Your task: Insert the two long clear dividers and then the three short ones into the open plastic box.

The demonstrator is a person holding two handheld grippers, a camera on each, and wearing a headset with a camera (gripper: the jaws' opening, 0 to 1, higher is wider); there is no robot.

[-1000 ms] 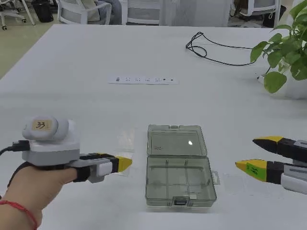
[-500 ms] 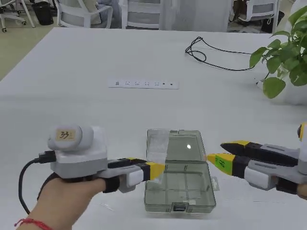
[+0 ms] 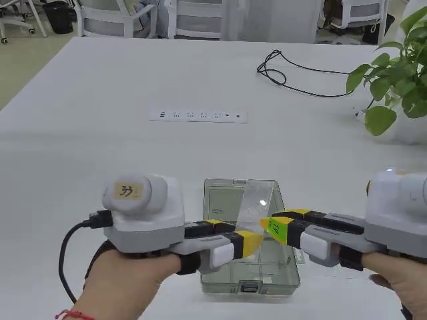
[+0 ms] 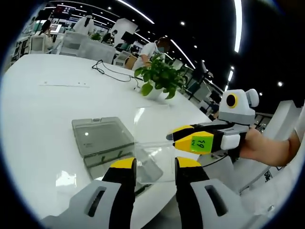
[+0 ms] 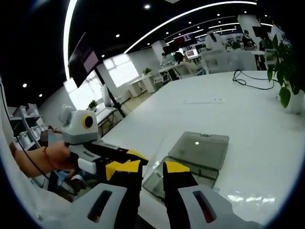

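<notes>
The left gripper's (image 4: 155,164) jaws clenched the lower end of a clear divider (image 3: 249,203), whose long axis slanted up and far, over the open box (image 3: 280,265) on the table's (image 3: 100,100) near middle. The right gripper's (image 3: 272,222) jaws sat almost closed at the divider's right edge; whether they gripped it could not be told. Half a second before, the grippers were wider apart, the left at the box's left edge; the box lay unmoved.
</notes>
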